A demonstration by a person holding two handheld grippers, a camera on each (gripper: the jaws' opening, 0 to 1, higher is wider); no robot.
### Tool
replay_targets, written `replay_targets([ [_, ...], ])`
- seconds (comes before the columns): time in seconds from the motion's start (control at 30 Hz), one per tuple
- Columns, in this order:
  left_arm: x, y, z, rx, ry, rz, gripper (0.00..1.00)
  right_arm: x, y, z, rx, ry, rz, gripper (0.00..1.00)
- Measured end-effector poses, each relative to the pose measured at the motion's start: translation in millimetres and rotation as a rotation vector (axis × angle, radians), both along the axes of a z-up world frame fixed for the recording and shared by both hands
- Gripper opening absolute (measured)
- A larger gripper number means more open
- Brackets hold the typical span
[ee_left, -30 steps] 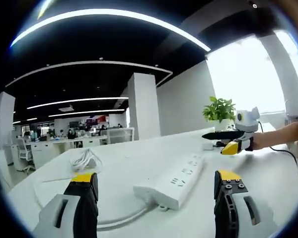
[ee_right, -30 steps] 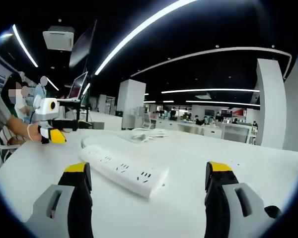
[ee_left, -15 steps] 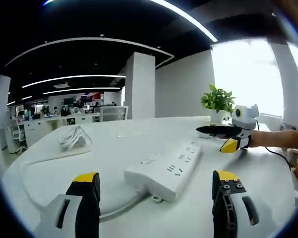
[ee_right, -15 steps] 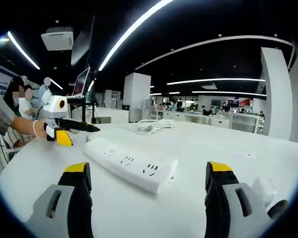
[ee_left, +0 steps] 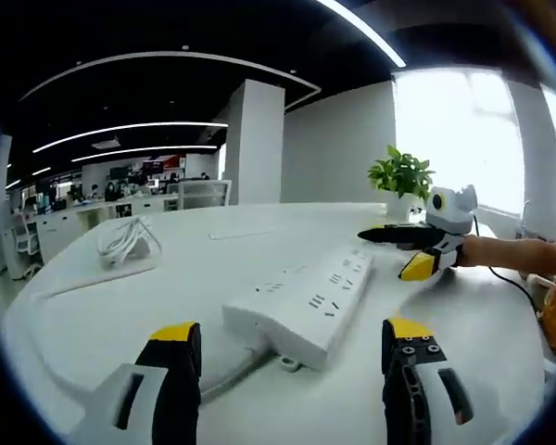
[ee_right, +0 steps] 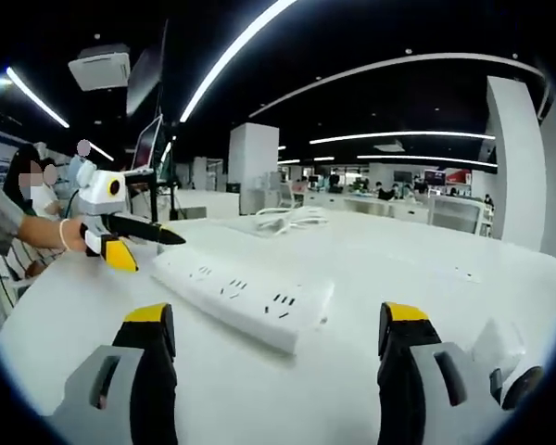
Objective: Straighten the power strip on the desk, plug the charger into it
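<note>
A long white power strip [ee_left: 301, 301] lies on the white desk [ee_left: 120, 315], running away from me at a slant, its cord [ee_left: 224, 363] curving off at the near end. My left gripper [ee_left: 289, 345] is open, its jaws to either side of the strip's near end and short of it. In the right gripper view the same strip [ee_right: 241, 297] lies ahead of my open right gripper [ee_right: 276, 334], which holds nothing. A small white charger [ee_right: 497, 345] sits on the desk by the right jaw. Each gripper shows in the other's view, at the strip's far end: the right gripper [ee_left: 417, 248] and the left gripper [ee_right: 120, 236].
A coiled white cable [ee_left: 120, 243] lies on the far left of the desk; the same cable [ee_right: 292, 218] shows beyond the strip in the right gripper view. A potted plant [ee_left: 400, 176] stands at the far right by the window. A person's forearm [ee_left: 510, 252] reaches in. Office desks fill the background.
Both views have shifted and drawn a little nearer to the power strip, which now looks larger. The strip itself has not visibly moved on the desk, and both grippers stay open.
</note>
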State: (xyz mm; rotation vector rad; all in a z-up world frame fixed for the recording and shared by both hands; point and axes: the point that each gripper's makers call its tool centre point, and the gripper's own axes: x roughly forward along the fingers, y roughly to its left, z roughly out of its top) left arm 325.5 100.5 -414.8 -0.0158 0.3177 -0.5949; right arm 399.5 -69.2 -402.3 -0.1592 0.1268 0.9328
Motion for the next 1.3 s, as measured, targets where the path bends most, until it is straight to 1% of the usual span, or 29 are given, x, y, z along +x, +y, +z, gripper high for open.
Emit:
replay_targets([
  [0.17,0.2,-1.5,-2.7,0.008,0.019,-0.012,0.79,0.9,0.1,-2.9,-0.007,0.021,-0.003,0.87],
  [0.37,-0.4,-4.9,-3.4,0.015,0.026,-0.026,0.77,4.5,-0.2,-3.9,0.0,0.035,-0.016,0.84],
  [0.6,1.6,-6.9,-4.8,0.029,0.032,-0.033,0.73,4.0,4.6,-6.6,-0.022,0.038,-0.005,0.78],
  [0.7,2.1,-7.5,-5.9,0.037,0.034,-0.035,0.72,4.0,6.6,-8.1,-0.046,0.028,0.001,0.76],
  [0.77,2.4,-7.6,-6.7,0.039,0.036,-0.035,0.7,3.7,7.9,-8.0,-0.048,0.024,0.008,0.73],
  [0.87,3.0,-7.4,-8.0,0.037,0.042,-0.036,0.68,4.3,8.5,-9.0,-0.05,0.031,0.009,0.68],
  [1.0,3.7,-6.3,-8.4,0.045,0.043,-0.035,0.65,4.9,9.1,-11.8,-0.053,0.047,0.015,0.66],
  [1.07,4.3,-5.9,-7.9,0.049,0.039,-0.035,0.62,5.9,8.7,-13.0,-0.057,0.052,0.013,0.64],
  [1.13,4.5,-6.8,-7.7,0.042,0.043,-0.039,0.61,6.3,8.7,-13.8,-0.056,0.058,0.014,0.61],
  [1.3,5.5,-8.0,-9.9,0.039,0.051,-0.043,0.59,7.9,8.2,-14.8,-0.041,0.077,0.008,0.6],
])
